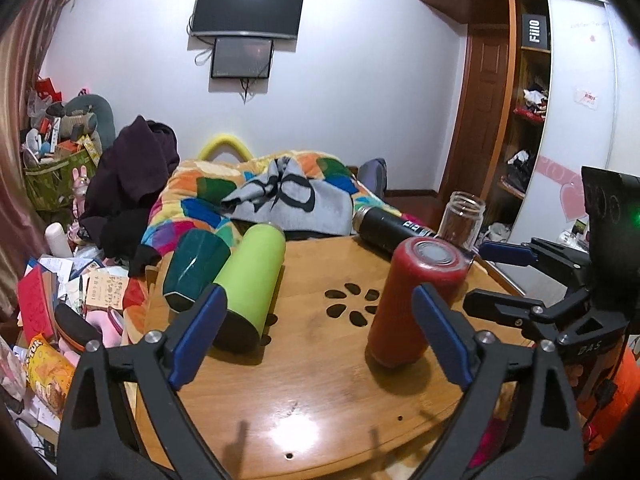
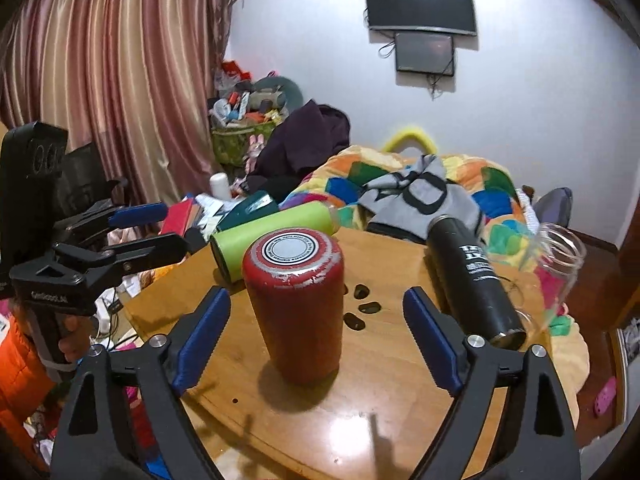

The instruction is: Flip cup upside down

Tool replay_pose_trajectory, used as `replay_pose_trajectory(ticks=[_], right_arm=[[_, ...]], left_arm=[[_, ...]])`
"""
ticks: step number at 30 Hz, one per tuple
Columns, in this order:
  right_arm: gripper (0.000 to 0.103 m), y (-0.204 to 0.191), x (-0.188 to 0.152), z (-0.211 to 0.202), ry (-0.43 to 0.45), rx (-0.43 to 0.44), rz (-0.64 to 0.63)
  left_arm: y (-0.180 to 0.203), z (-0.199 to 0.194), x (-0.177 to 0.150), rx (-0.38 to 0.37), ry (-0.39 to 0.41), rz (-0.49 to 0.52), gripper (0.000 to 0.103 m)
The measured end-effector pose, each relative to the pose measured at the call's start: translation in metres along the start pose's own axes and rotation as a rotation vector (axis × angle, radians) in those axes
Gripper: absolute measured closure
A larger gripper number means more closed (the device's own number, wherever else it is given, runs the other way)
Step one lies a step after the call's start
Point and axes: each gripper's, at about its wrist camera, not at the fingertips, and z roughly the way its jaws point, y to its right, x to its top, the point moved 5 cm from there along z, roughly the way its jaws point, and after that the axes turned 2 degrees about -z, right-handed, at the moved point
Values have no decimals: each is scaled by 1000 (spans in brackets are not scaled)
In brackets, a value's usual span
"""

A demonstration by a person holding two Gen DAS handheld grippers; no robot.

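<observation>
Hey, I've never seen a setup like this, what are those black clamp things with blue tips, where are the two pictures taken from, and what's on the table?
Those are two hand-held grippers, one in each of a person's hands; there is no robot arm. Each carries a fisheye camera looking forward between its own jaws. One picture is from the left gripper, the other from the right gripper. Each also appears at the edge of the other's view.

On the round wooden table the red cup stands with its base facing up. A green bottle, a dark teal cup and a black flask lie on their sides. A clear glass jar stands upright.

Both sets of jaws are open and hold nothing. The right gripper faces the red cup.
</observation>
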Motion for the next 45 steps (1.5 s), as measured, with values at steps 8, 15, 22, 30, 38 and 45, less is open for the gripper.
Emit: replay_pose_trajectory(ticks=[8, 15, 22, 30, 38, 45], right_arm=[[0, 0, -7, -42, 96, -133, 33], [0, 0, -15, -61, 129, -179, 80], [0, 0, -24, -66, 128, -201, 106], [0, 1, -28, -67, 123, -197, 120], [0, 1, -28, -67, 123, -193, 119], [0, 0, -26, -67, 126, -192, 117]], left_arm=[[22, -19, -9, -15, 41, 17, 0], [35, -32, -18, 1, 69, 20, 0], [45, -36, -28, 25, 68, 43, 0], [47, -36, -29, 23, 65, 35, 0], [46, -36, -30, 22, 74, 33, 0], [45, -36, -30, 20, 76, 30, 0]])
